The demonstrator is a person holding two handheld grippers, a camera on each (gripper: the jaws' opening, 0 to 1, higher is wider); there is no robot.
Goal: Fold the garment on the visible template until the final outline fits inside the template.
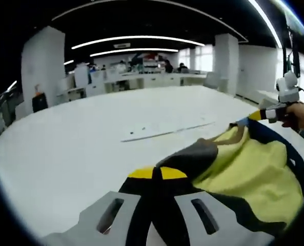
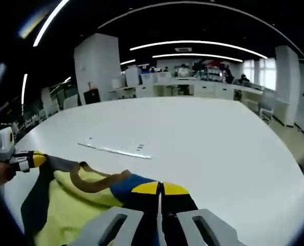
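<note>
Because each gripper pinches one end of the garment (image 1: pixel 254 179), the cloth hangs stretched between them above the white table (image 1: pixel 90 138), so it can be laid down flat. In the left gripper view, the left gripper (image 1: pixel 157 173) has its yellow-tipped jaws shut tight on a dark grey edge, and the yellow cloth spreads out toward 3 o'clock. The right gripper (image 1: pixel 262 115) comes in at about 2 o'clock, held by a hand (image 1: pixel 301 115), closed on the far corner. In the right gripper view, its jaws are shut on a blue part of the cloth at 6 o'clock, and the left one sits at 9 o'clock. A thin pale strip with small marks (image 2: pixel 116 149) lies on the table near 11 o'clock (maybe the template's edge, I cannot tell). I think the folding is just starting, since the cloth is not lying flat yet
</note>
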